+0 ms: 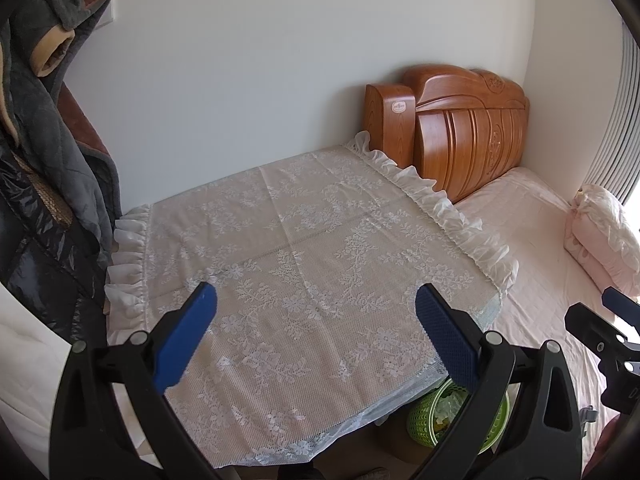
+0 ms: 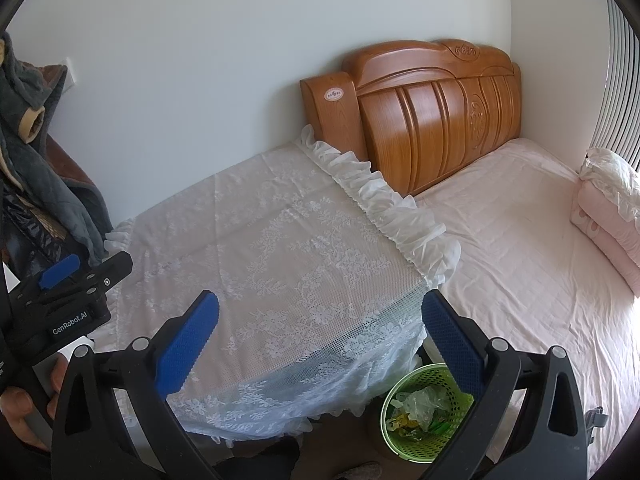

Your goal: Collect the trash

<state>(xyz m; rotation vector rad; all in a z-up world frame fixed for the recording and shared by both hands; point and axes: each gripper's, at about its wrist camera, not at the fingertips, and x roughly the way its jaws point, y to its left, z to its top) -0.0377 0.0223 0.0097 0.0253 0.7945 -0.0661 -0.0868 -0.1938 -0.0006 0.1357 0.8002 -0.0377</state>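
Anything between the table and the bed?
Yes: a green bin on the floor, wrappers and plastic inside, between the lace-covered table and the bed. Clearest in the right wrist view.

The right gripper (image 2: 320,334) hangs over the lace-covered desk (image 2: 280,240), blue fingers (image 2: 188,344) spread wide with nothing between them. Below the desk's near right corner, a green basket (image 2: 424,412) on the floor holds crumpled plastic and wrappers (image 2: 420,404). The left gripper (image 2: 60,272) hovers at the desk's left edge.
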